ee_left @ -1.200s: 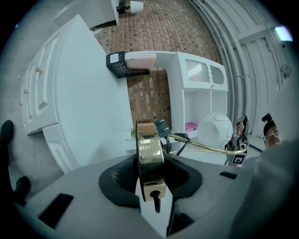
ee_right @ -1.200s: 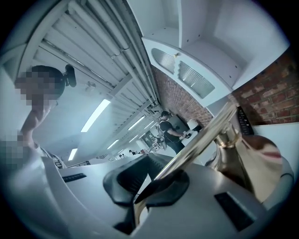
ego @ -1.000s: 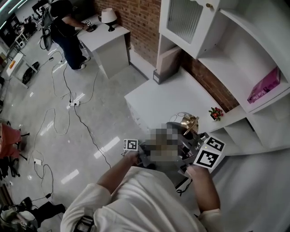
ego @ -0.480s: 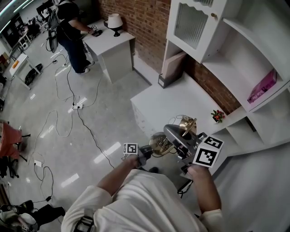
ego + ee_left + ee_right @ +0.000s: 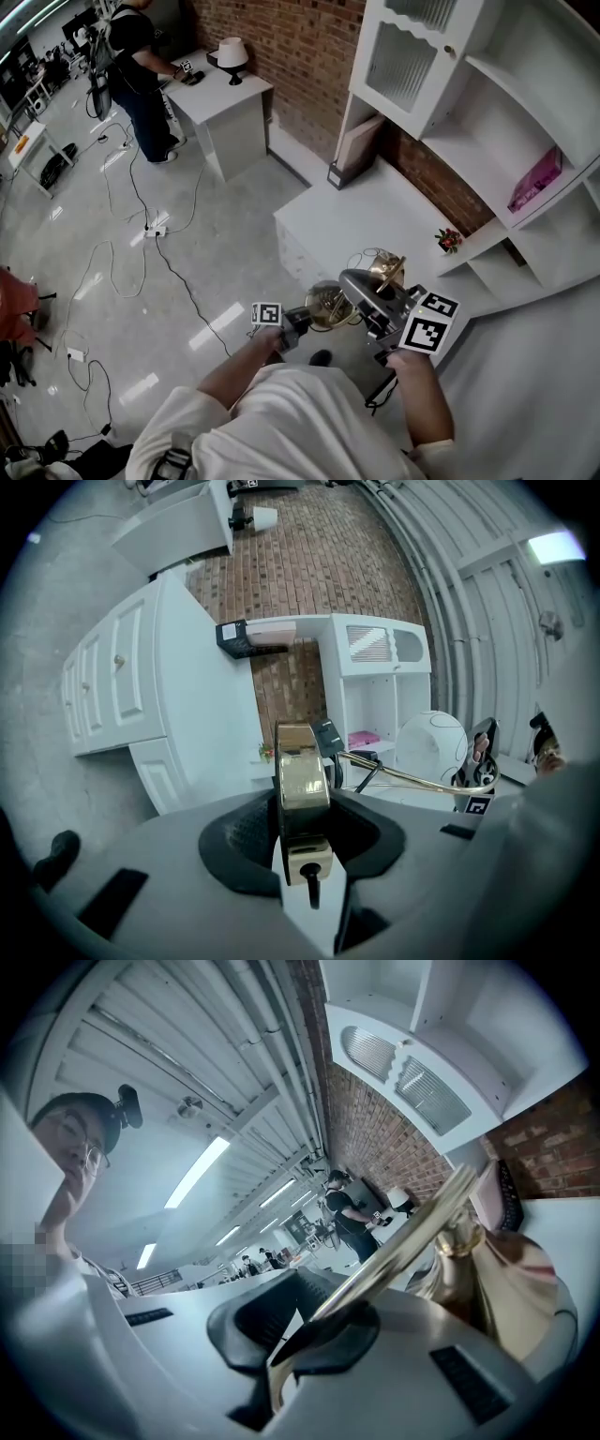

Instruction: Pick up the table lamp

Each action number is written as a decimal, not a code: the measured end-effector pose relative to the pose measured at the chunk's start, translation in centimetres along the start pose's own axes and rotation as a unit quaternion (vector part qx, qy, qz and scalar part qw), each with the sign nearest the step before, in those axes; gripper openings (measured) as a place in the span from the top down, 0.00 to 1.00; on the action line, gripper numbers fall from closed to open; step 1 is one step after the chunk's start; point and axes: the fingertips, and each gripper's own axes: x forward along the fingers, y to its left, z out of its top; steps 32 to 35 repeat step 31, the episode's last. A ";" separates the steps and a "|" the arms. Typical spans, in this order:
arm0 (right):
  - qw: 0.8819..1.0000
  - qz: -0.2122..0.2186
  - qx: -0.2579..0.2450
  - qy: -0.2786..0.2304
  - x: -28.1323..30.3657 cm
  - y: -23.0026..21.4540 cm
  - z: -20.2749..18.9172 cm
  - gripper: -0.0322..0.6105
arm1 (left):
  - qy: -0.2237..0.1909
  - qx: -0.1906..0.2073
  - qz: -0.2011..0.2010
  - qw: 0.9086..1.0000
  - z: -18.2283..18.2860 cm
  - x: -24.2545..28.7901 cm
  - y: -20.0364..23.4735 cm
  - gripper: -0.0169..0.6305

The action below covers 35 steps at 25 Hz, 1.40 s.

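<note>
The table lamp (image 5: 328,306) hangs in the air, the white desk (image 5: 375,206) at one o'clock from it. Left gripper (image 5: 302,803) pinches its brass base (image 5: 300,771); right gripper (image 5: 328,1321) is clamped on its thin stem (image 5: 412,1241).

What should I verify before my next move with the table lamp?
1. Left hand-held gripper shut on the lamp's gold base: ok.
2. Right hand-held gripper shut on the lamp's thin gold arm: ok.
3. Table lamp off the white desk, held beside it above the floor: ok.
4. Red flowers on the desk apart from the lamp: ok.
5. Lamp cord free of snags: cannot tell.
</note>
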 end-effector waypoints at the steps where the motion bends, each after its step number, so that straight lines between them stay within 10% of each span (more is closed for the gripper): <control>1: 1.000 -0.002 -0.001 0.000 0.2 0.3 -0.2 0.94 | 0.001 -0.004 -0.012 1.000 0.0 -0.2 -0.3 0.76; 35: 1.000 -0.004 -0.013 0.001 1.3 2.8 -1.9 0.94 | 0.013 -0.006 -0.006 1.000 -1.3 -2.6 -0.3 0.76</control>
